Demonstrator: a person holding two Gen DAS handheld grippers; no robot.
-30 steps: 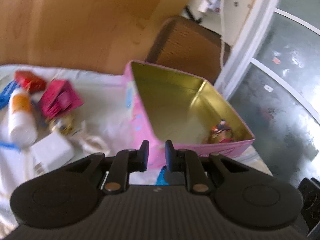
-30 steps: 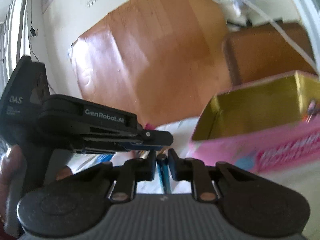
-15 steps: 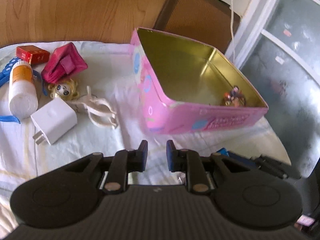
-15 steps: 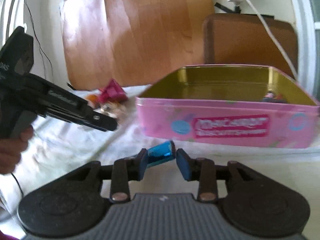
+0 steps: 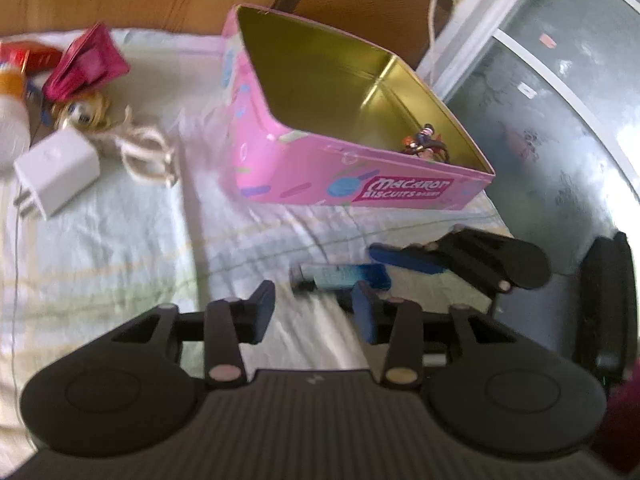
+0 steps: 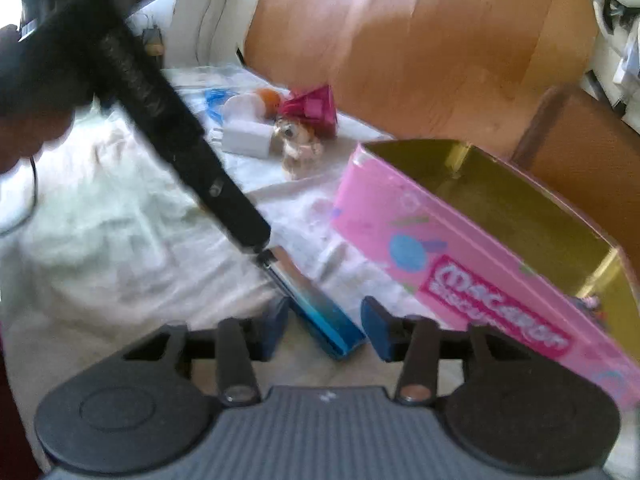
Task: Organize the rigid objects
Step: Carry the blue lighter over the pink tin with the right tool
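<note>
A blue lighter (image 5: pixel 340 276) lies on the pale cloth in front of the pink biscuit tin (image 5: pixel 360 184). It also shows in the right wrist view (image 6: pixel 316 308), between the fingers. My right gripper (image 6: pixel 324 330) is open with the lighter lying loose between its jaws. My left gripper (image 5: pixel 314 312) is open and empty, just short of the lighter. The tin (image 6: pixel 460 260) is open, with a small figurine (image 5: pixel 424 146) inside at its right end.
A white charger (image 5: pixel 56 172), a doll head with cord (image 5: pixel 88 114), a magenta pouch (image 5: pixel 86 66), a white bottle (image 5: pixel 10 120) and a red box (image 5: pixel 32 54) lie at the left. The cloth's right edge drops to a grey floor (image 5: pixel 540 128).
Both grippers have opened. The right gripper let go of the blue lighter, which now lies on the cloth. The left gripper has swung down toward the lighter.
</note>
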